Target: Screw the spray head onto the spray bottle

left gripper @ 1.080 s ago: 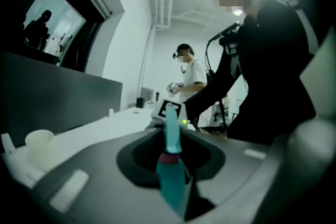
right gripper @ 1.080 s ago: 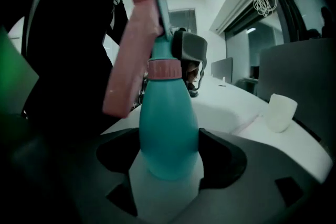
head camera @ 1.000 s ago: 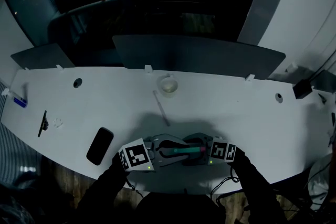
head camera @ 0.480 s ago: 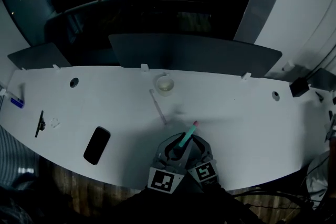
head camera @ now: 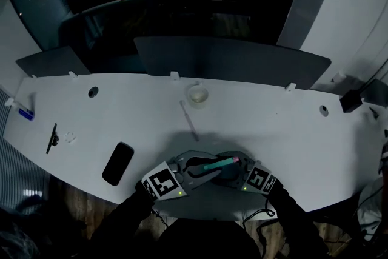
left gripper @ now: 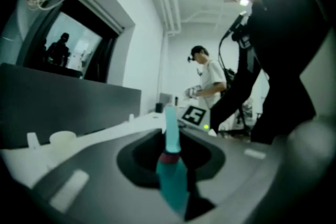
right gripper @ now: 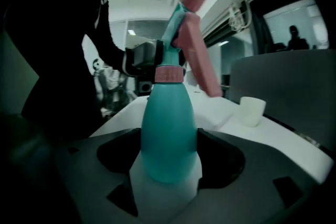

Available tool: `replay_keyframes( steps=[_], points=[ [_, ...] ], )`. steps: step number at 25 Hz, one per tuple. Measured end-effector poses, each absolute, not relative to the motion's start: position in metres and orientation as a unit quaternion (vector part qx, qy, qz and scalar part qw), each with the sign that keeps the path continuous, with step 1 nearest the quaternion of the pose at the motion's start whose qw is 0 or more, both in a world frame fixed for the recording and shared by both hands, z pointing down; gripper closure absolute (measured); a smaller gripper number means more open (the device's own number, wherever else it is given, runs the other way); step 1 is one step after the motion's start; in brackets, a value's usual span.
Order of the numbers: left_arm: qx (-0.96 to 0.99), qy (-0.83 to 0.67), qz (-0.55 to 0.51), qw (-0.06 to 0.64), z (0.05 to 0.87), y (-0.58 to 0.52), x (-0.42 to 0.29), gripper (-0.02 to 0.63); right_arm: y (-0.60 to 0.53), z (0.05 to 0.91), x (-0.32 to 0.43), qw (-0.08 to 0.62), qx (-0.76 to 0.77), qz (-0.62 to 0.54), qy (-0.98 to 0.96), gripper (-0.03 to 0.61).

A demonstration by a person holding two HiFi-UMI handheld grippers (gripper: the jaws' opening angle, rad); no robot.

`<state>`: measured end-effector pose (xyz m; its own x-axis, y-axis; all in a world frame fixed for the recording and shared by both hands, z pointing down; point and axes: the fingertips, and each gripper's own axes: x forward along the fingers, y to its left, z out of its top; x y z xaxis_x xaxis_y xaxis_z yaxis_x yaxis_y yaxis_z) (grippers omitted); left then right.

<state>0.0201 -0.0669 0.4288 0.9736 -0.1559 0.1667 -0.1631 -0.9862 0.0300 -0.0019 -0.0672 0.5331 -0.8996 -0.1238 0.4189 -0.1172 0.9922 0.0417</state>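
1. Head view: the two grippers meet nose to nose at the near edge of the white table (head camera: 291, 130). The left gripper (head camera: 195, 170) comes in from the left and the right gripper (head camera: 230, 171) from the right. Between them you look down on the teal spray head (head camera: 215, 164), with its pink tip towards the right gripper. A dark phone (head camera: 118, 163) lies off to the left, and a pale cup (head camera: 197, 94) stands well back by the screen.

2. Left gripper view: the left gripper (left gripper: 173, 165) has its jaws drawn in narrow. The pink collar (left gripper: 169, 158) sits right in the opening between them. The teal neck of the spray head (left gripper: 170, 131) rises above it, and the teal shoulder of the spray bottle (left gripper: 174, 189) shows in the slit below. The jaws look clamped about that neck.

3. Right gripper view: the right gripper (right gripper: 169, 160) stands wide, one jaw pressed to each side of the spray bottle (right gripper: 168, 128) low on its body. The bottle stands upright above the jaws. The collar (right gripper: 169, 74) is on its neck and the pink trigger (right gripper: 199, 60) hangs to the right. The left gripper (right gripper: 142, 60) is up against the head just above the collar.
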Motion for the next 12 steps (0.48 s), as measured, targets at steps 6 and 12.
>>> replay_keyframes(
  steps=[6,12],
  points=[
    [0.996,-0.026,0.087,0.021,0.4248,-0.0576,0.0229,0.522,-0.0539,0.5364,-0.0039,0.249,-0.048,0.020,-0.967,0.235],
    [0.992,-0.109,0.065,-0.012,0.4264,-0.0649,0.0209,0.472,-0.0578,0.5408,-0.0051,0.216,0.045,0.029,-0.975,0.235]
  ],
)
